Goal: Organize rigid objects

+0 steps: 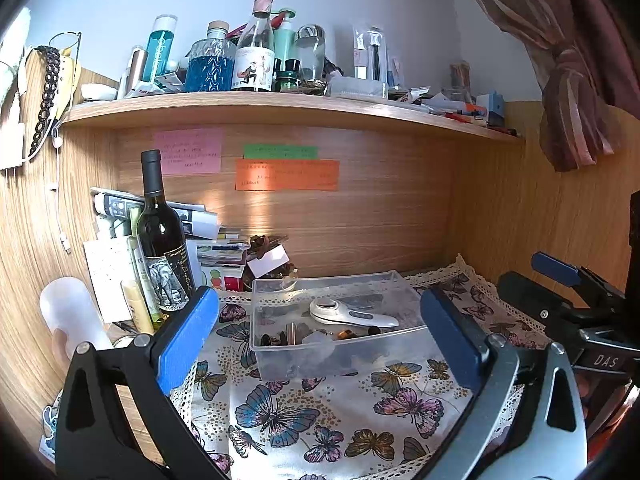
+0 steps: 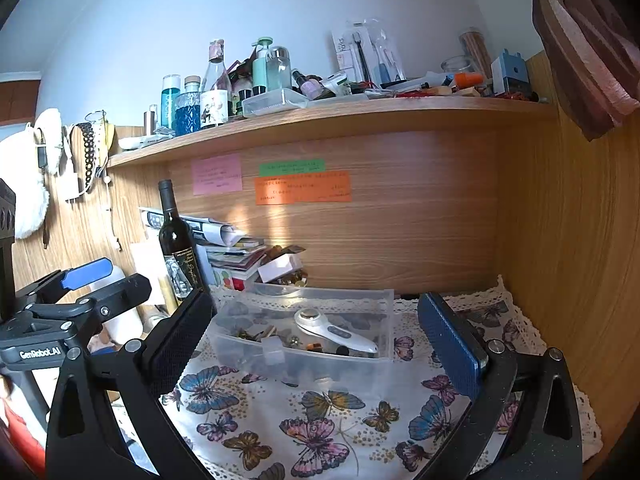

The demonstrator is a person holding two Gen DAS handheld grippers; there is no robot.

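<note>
Both grippers hovered over the butterfly-print cloth (image 1: pixel 304 420), their jaws spread wide with nothing between them. Seen from its own camera, the left gripper (image 1: pixel 320 340) framed the clear plastic bin (image 1: pixel 280 360) between its blue pads (image 1: pixel 186 340); the right gripper (image 2: pixel 316 344) framed the same bin from a little further to the right, and each tool showed at the edge of the other's view. That bin sat on the cloth near the back of the desk, just in front of the wooden back panel (image 1: pixel 360 216). Inside it lay a white handheld device (image 1: pixel 352 314) with a round head, resting at a slant on top of a jumble of small dark and brownish items (image 1: pixel 288 336) that were too small to name. To the bin's left stood a dark wine bottle (image 1: pixel 160 240), upright, with a stack of papers and booklets (image 1: pixel 208 240) behind it. Pink, green and orange notes (image 1: pixel 286 174) were stuck on the panel above. A shelf (image 1: pixel 280 110) overhead was crowded with bottles and jars, and a curtain (image 1: pixel 572 80) hung at the upper right
</note>
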